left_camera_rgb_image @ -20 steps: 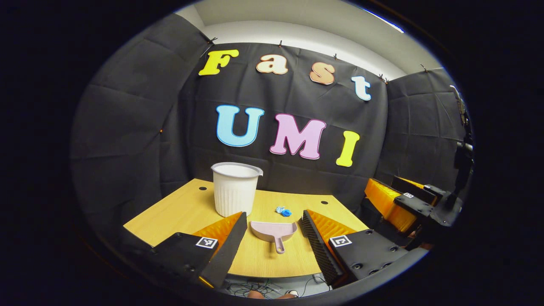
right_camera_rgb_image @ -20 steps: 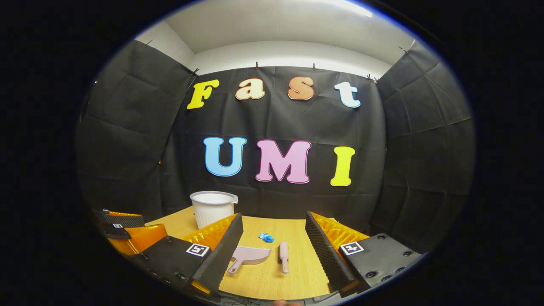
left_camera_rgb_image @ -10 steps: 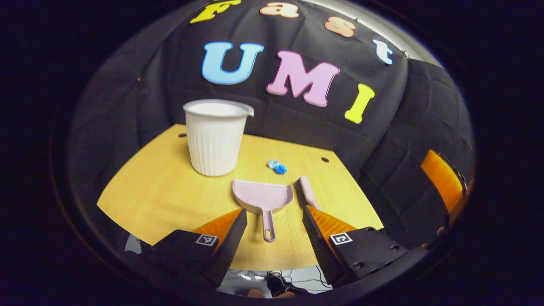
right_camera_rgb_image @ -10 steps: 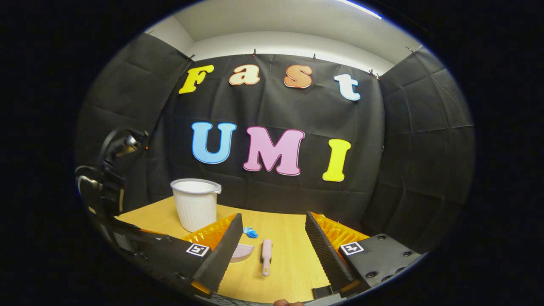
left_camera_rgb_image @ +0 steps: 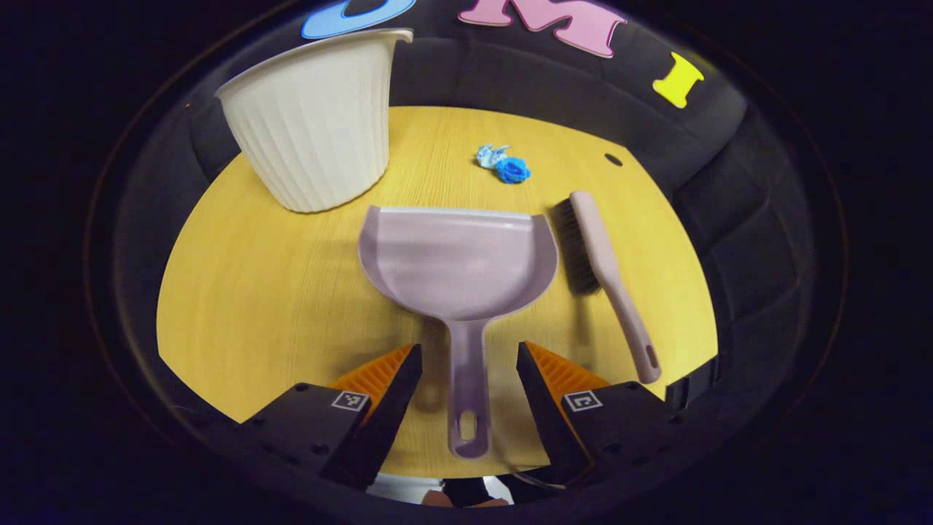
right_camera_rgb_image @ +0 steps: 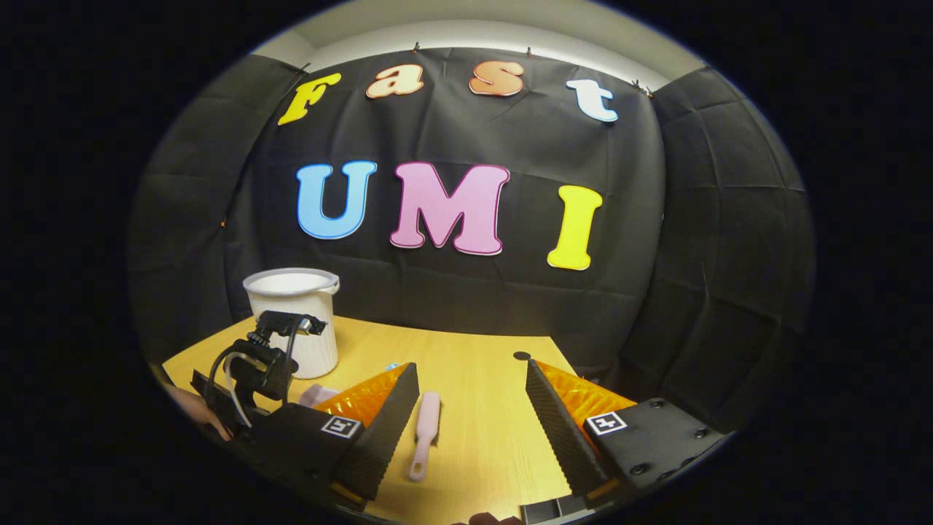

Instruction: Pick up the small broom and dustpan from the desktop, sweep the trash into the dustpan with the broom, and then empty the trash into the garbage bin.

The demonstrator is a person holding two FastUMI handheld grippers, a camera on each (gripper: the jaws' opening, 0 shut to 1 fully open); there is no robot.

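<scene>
Jaws of the left gripper (left_camera_rgb_image: 466, 364) stand wide at the bottom of the left gripper view, one finger on each side of the dustpan (left_camera_rgb_image: 458, 262) handle, not touching it. Dustpan lies flat at frame centre on the wooden desktop (left_camera_rgb_image: 248, 292), mouth toward the top, handle running down between the fingers. Small broom (left_camera_rgb_image: 605, 277) lies just right of the pan, bristles facing it, handle slanting to lower right. Trash (left_camera_rgb_image: 503, 165), a pale scrap and a blue bit, sits above the pan near the upper centre. White ribbed garbage bin (left_camera_rgb_image: 313, 131) stands upright at upper left.

Right gripper (right_camera_rgb_image: 470, 408) also spread wide, gripping nothing, low in the right gripper view. Broom (right_camera_rgb_image: 425, 434) lies on the desktop (right_camera_rgb_image: 481, 379) between its fingers, nearer the left one. Bin (right_camera_rgb_image: 295, 321) stands at left middle; the other gripper's body (right_camera_rgb_image: 255, 372) sits in front of it, lower left.
</scene>
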